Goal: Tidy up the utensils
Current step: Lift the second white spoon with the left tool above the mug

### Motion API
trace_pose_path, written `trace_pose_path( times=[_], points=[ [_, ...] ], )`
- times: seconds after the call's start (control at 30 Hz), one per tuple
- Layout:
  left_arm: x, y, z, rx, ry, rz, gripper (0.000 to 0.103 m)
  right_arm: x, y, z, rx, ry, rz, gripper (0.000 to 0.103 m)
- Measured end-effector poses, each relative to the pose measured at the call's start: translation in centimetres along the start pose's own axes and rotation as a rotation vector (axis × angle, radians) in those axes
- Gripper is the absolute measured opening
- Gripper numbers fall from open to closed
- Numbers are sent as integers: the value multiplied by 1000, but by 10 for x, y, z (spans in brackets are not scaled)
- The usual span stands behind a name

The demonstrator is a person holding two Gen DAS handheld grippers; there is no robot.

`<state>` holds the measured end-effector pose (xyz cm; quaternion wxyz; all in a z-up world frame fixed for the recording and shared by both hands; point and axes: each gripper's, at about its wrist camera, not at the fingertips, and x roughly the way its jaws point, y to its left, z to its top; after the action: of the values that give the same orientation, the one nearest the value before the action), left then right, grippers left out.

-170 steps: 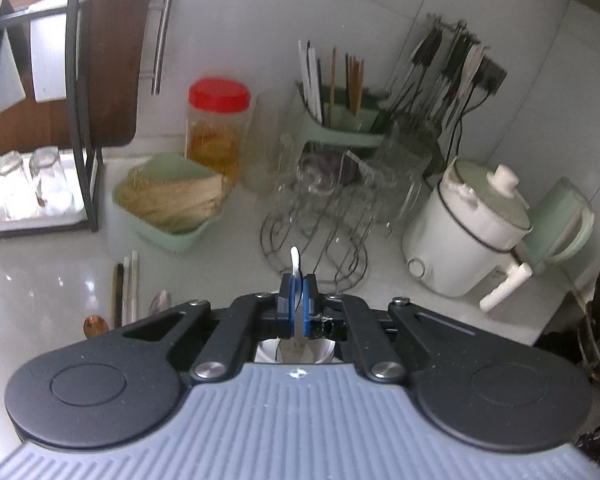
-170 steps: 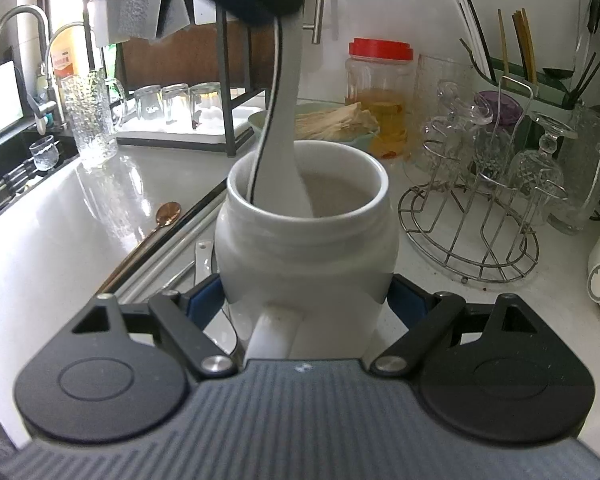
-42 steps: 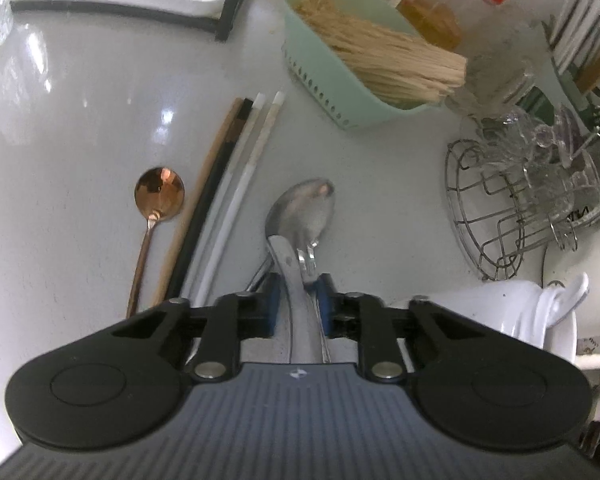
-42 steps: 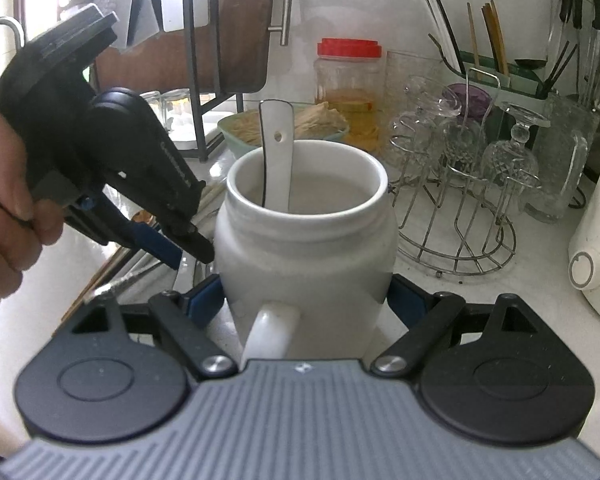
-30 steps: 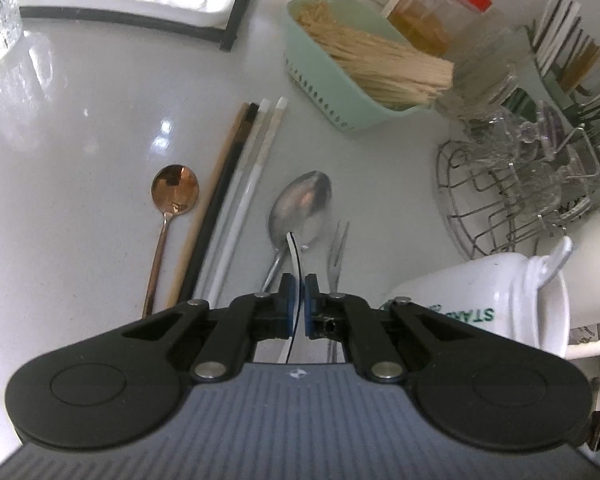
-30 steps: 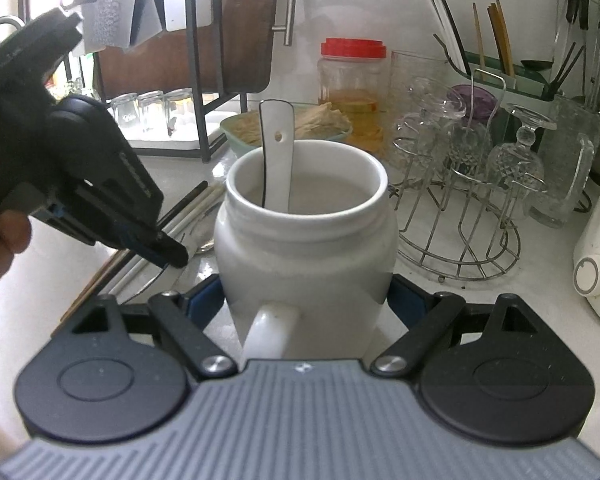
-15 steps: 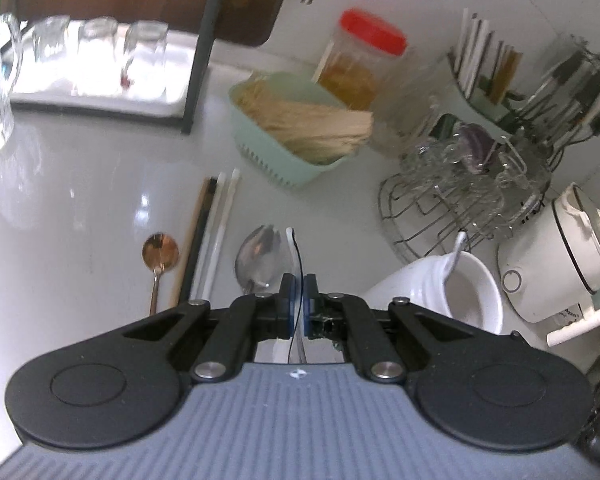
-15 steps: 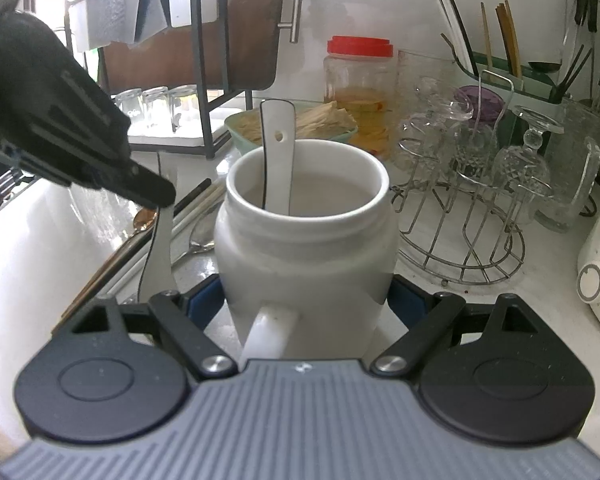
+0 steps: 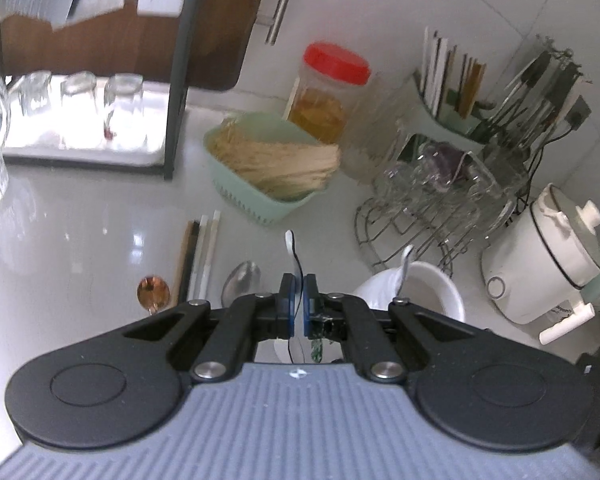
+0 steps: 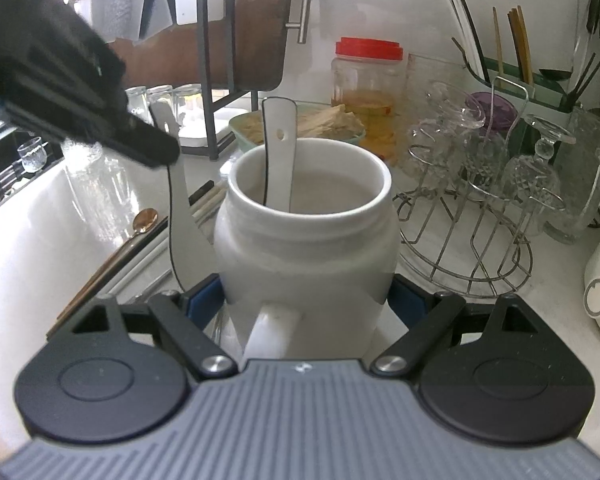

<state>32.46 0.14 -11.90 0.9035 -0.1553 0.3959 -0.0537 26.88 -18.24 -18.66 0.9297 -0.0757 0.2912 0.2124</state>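
A white ceramic spoon point(image 10: 179, 216) is pinched by its handle in the left gripper point(image 9: 299, 312), jaws pressed nearly together, and hangs just left of the white mug point(image 10: 308, 240). The mug, a second white spoon point(image 10: 278, 152) inside, is clamped between the right gripper's point(image 10: 306, 300) spread jaws.

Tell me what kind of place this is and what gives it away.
Most likely a home kitchen counter. A wire rack of drinking glasses, a cutlery holder with chopsticks, a small white electric cooker and a sink tap at the far left of the right wrist view point to that.
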Motion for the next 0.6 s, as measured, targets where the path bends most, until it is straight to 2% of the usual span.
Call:
trace_pose_path(
  times=[0.3,0.6],
  points=[
    [-46,-15,25,-2,-47,-52,4,2,1,1,3,4,-7,90],
    [-94,-38,52,58,-131,-116,4,2,3,1,10,2,-19,90]
  ],
)
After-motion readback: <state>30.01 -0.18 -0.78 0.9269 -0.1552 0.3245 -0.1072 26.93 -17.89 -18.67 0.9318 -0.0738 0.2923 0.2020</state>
